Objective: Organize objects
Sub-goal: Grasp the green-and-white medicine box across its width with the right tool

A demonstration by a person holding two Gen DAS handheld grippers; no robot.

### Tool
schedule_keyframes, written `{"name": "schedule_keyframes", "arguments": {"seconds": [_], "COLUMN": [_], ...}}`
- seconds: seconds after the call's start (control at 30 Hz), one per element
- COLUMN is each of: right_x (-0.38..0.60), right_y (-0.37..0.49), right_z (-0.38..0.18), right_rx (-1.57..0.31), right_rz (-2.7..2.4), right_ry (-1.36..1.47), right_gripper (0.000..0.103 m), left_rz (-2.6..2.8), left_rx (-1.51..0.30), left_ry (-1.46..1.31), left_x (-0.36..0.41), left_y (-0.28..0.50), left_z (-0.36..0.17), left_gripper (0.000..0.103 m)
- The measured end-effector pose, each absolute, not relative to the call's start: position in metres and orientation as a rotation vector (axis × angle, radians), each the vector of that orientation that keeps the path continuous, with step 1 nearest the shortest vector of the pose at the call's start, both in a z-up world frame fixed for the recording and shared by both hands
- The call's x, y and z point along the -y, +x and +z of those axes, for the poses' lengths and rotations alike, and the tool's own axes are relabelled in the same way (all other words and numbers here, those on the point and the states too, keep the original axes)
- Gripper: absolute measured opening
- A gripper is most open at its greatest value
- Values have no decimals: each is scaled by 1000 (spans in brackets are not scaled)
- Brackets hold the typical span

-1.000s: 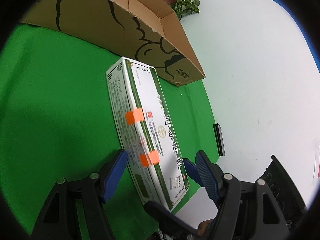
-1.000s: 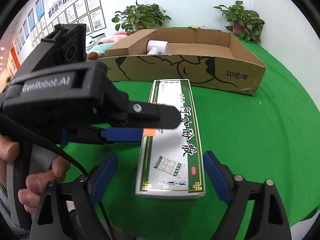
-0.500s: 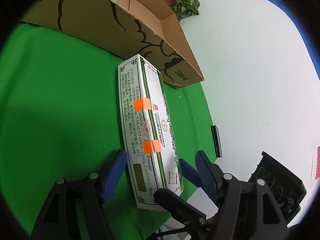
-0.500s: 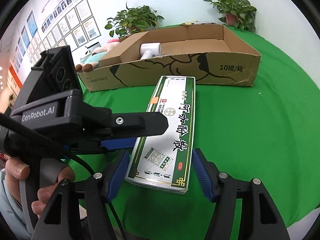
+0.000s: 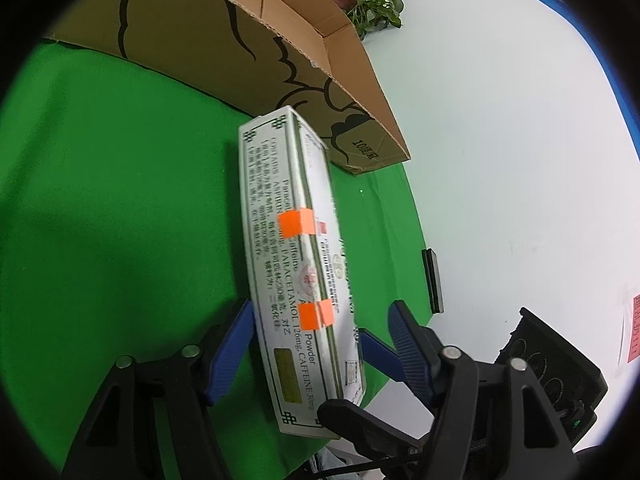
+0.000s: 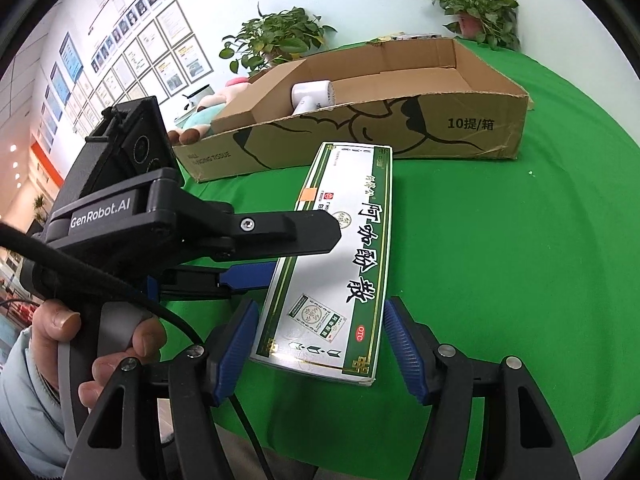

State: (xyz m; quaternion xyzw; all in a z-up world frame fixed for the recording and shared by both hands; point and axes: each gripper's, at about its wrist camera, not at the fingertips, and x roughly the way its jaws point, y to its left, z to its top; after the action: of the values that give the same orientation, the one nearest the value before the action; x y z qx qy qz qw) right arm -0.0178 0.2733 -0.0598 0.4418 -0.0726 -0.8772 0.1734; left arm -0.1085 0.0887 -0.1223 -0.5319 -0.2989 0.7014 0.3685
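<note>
while the medicine box (image 6: 335,264) lies between its blue pads (image 6: 234,344), the right gripper (image 6: 320,346) is seen with its fingers spread to either side of the box's near end; whether the pads press the cardboard cannot be told. the left gripper (image 6: 256,256) is seen at the box's left edge, one finger above the lid and a blue pad at the long side. from its own camera, the left gripper (image 5: 320,350) is shown spread, its left pad (image 5: 230,354) at or just beside the box (image 5: 296,264) and its right pad apart from it, so a firm hold cannot be confirmed. the box's long side, with two orange tapes (image 5: 295,222), is turned toward that camera, and whether the box is lifted off the green cloth (image 6: 500,248) cannot be told. just beyond the box's far end, an open carton (image 6: 400,136) is set on the cloth. a white hair dryer (image 6: 312,96) is held inside it, toward its left half; the rest of its floor that shows is bare cardboard. potted plants (image 6: 276,40) are placed behind the carton.
</note>
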Motion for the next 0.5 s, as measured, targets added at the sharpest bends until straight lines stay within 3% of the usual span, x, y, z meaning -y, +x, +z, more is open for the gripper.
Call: {"name": "schedule_keyframes", "arguments": {"seconds": [0.2, 0.5], "right_x": [-268, -271], "right_y": [-16, -13], "right_z": [-63, -59], "right_rx": [178, 186], "right_rz": [-2477, -2476], "right_ry": [1273, 1250], "right_gripper": [67, 64], "left_rz": [1817, 1836], "left_rx": [727, 692], "left_ry": [-1369, -1354], "left_x": [-94, -99], "left_y": [-107, -103], "left_z": [-120, -114], "left_gripper": [45, 45]}}
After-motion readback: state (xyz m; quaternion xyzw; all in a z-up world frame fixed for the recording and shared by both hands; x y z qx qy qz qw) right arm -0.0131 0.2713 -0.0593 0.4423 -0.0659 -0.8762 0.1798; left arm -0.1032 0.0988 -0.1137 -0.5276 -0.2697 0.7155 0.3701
